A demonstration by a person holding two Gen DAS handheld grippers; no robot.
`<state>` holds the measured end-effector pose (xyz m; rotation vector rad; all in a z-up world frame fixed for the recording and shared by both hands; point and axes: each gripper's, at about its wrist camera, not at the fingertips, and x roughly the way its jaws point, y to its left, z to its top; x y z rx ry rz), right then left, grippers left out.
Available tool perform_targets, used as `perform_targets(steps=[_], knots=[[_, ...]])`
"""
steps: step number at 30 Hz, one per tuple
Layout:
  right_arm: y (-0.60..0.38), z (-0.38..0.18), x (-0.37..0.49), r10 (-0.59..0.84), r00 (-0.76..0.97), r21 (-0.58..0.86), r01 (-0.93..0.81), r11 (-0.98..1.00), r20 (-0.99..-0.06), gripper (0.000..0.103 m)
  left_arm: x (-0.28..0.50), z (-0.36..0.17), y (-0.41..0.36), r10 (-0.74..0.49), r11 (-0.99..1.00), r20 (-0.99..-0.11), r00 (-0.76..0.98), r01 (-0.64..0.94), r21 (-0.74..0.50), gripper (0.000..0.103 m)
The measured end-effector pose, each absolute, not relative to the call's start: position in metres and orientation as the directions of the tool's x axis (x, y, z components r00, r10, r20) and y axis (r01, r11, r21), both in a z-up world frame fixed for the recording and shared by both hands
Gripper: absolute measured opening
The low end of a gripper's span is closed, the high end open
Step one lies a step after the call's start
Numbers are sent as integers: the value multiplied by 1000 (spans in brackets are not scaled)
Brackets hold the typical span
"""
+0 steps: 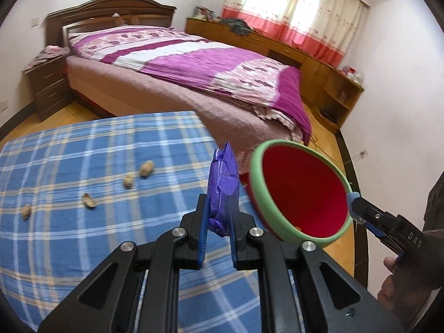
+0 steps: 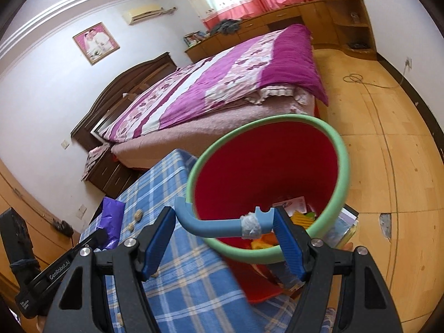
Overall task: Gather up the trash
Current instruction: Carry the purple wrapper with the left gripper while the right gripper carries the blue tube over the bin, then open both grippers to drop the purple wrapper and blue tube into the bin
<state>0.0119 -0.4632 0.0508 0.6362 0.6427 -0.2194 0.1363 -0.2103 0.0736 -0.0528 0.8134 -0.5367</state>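
My left gripper (image 1: pixel 219 222) is shut on a crumpled purple wrapper (image 1: pixel 223 186) and holds it above the blue plaid tablecloth (image 1: pixel 83 166), just left of a red bucket with a green rim (image 1: pixel 299 191). Several peanut shells (image 1: pixel 88 201) lie on the cloth to the left. In the right wrist view the bucket (image 2: pixel 266 172) is tilted, with colourful trash in its bottom (image 2: pixel 266 242). Its blue handle (image 2: pixel 219 226) runs between my right gripper's (image 2: pixel 222 236) wide-apart fingers, hooked at the right finger. The wrapper (image 2: pixel 111 224) shows at the left.
A bed with a purple quilt (image 1: pixel 194 66) stands behind the table. A dark nightstand (image 1: pixel 47 86) is at the left, wooden cabinets (image 1: pixel 305 55) along the window wall. A cable (image 2: pixel 369 83) lies on the wooden floor at the right.
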Motion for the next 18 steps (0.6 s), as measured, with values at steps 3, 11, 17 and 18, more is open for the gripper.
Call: perform_targets(steps=[3, 11, 17, 18], knots=[[-477, 44, 8, -7, 785, 493, 396, 774, -619, 74, 137, 70, -231, -487, 853, -689, 537, 463, -242, 12], [-503, 39, 7, -44, 784, 479, 422, 770, -619, 74, 146, 57, -280, -505, 822, -711, 489, 524, -224, 12], [-517, 34, 17, -59, 768, 451, 434, 780, -637, 74, 154, 45, -307, -516, 805, -725, 457, 549, -227, 12], [-518, 34, 19, -60, 766, 448, 435, 781, -640, 74, 155, 44, -311, -516, 802, -727, 454, 553, -224, 12]])
